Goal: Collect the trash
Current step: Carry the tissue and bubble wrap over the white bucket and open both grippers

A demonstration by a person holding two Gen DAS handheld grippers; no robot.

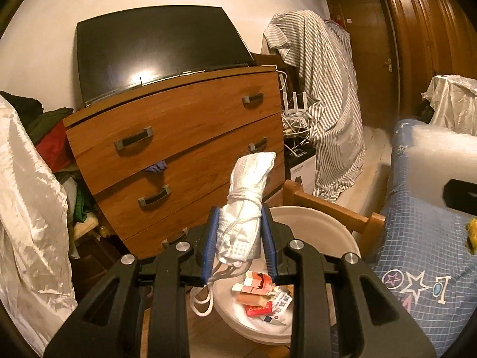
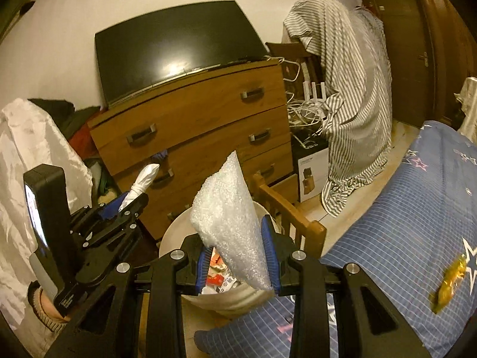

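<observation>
Trash, two pieces held, one per gripper, both above a white bin
- Left gripper [image 1: 240, 238]: jaws closed on a white bundle [image 1: 249, 197] wrapped with string. The bundle stands upright between the blue pads [image 1: 208, 241], its top rising clear of the fingertips and its lower end with loose cords hanging behind them. In the right wrist view the same gripper [image 2: 126, 201] shows at left, bundle [image 2: 144, 180] tilted up toward the drawers.
- Right gripper [image 2: 238, 253]: jaws closed on a sheet of bubble wrap [image 2: 229, 214], cone-shaped, its point up and its broad lower edge pinched between the pads.
- Bin [image 1: 313, 220], round, white, on the floor just below and ahead of both grippers; seen also from the right [image 2: 176, 229]. Inside lie red and white cartons [image 1: 259, 292] and paper scraps.
- Wooden chair [image 1: 328, 205] just beside the bin on its right.
- Bed with blue checked cover [image 2: 387, 223] at right; a gold wrapper [image 2: 450, 280] lies on it, well apart from both grippers.
- Chest of drawers [image 1: 184, 149] behind the bin, a dark television [image 1: 155, 53] on top.
- Striped cloth [image 1: 328, 89] draped over something to the right of the chest; white cables [image 1: 295, 119] beneath it.
- White plastic sheet [image 1: 29, 208] at far left
</observation>
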